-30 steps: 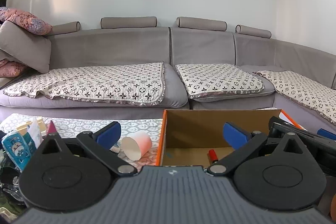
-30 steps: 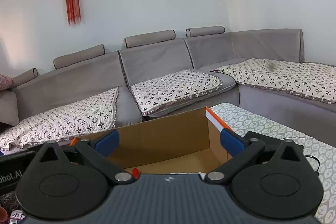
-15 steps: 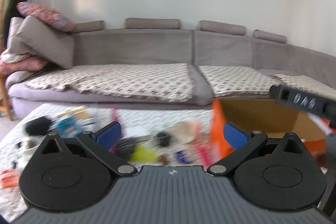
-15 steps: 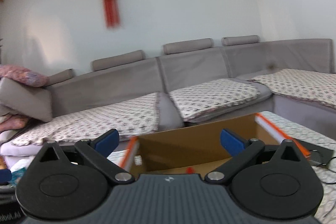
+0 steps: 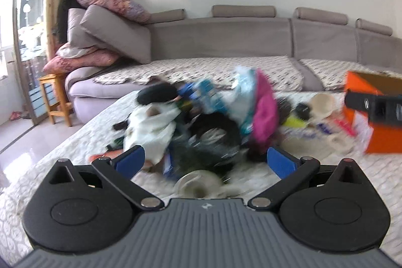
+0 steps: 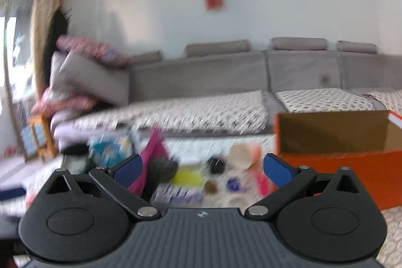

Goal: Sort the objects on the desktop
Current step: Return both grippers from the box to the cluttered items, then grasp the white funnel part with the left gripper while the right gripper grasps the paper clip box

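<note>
Heap of desktop objects [image 5: 201, 117] motion-blurred, unidentifiable.

Both wrist cameras sit low over the counter, facing the grey fabric sofa [image 5: 226, 39] at 12 o'clock; both catch the orange cardboard box [image 6: 351, 157] at 3 o'clock.

No lettering can be read anywhere (motion blur smears every label and package).

A heap of clutter [image 5: 201, 122] sits mid-table [image 5: 62, 157], sofa [image 5: 226, 42] behind it. The box [image 5: 377, 140] stands on the table to the heap's right, a cup [image 5: 322, 103] lying between them. Cushions [image 5: 108, 27] are stacked on the sofa's left end.
</note>
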The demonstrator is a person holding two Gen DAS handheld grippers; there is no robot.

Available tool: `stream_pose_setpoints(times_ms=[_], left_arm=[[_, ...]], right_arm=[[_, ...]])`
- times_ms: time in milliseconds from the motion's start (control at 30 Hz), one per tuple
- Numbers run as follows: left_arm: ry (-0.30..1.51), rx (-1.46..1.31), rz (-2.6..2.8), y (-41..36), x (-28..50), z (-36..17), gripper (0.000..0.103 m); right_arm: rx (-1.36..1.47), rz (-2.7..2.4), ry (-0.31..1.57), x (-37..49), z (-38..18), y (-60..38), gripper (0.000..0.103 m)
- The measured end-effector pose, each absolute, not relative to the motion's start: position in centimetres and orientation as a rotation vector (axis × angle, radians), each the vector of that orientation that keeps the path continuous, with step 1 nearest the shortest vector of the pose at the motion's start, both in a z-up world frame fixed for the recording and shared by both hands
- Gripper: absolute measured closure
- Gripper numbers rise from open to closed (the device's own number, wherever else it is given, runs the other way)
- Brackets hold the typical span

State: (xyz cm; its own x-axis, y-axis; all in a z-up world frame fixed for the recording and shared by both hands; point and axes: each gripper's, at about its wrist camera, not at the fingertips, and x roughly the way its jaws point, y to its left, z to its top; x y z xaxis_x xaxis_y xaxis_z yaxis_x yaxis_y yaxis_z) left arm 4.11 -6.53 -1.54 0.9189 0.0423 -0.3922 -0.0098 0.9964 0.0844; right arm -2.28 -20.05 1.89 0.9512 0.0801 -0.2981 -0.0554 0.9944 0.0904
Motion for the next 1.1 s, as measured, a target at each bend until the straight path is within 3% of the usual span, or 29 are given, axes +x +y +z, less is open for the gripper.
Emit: stream_pose_setpoints(times_ms=[600, 833, 933, 967, 1000, 1100], left_arm=[[0.535, 0.064, 0.022, -5.1, 5.1, -5.0, 0.000], [0.614, 0.047, 0.017, -4.8, 5.9, -5.7, 0.015], [0.620, 0.056, 0.012, -5.0, 5.8, -5.7, 0.016], [0.621, 0.060, 0.011, -5.0, 5.7, -5.6, 0.017], [0.624, 0.061, 0.005, -5.1, 5.6, -5.6, 0.019], [0.626, 0.071, -0.028, -5.5, 5.2, -5.6, 0.034]], right_arm=[[0.024, 0.086, 0.544, 0.9, -2.1, -15.4, 0.000], [0.003, 0.065, 0.584, 1.8, -2.6, -15.4, 0.002], [0.012, 0.076, 0.598, 2.2, -2.7, -15.4, 0.006], [0.010, 0.079, 0.603, 2.4, -2.7, -15.2, 0.010], [0.006, 0.082, 0.618, 2.6, -2.8, -15.2, 0.024], [0.028, 0.070, 0.664, 2.9, -3.2, -15.2, 0.031]])
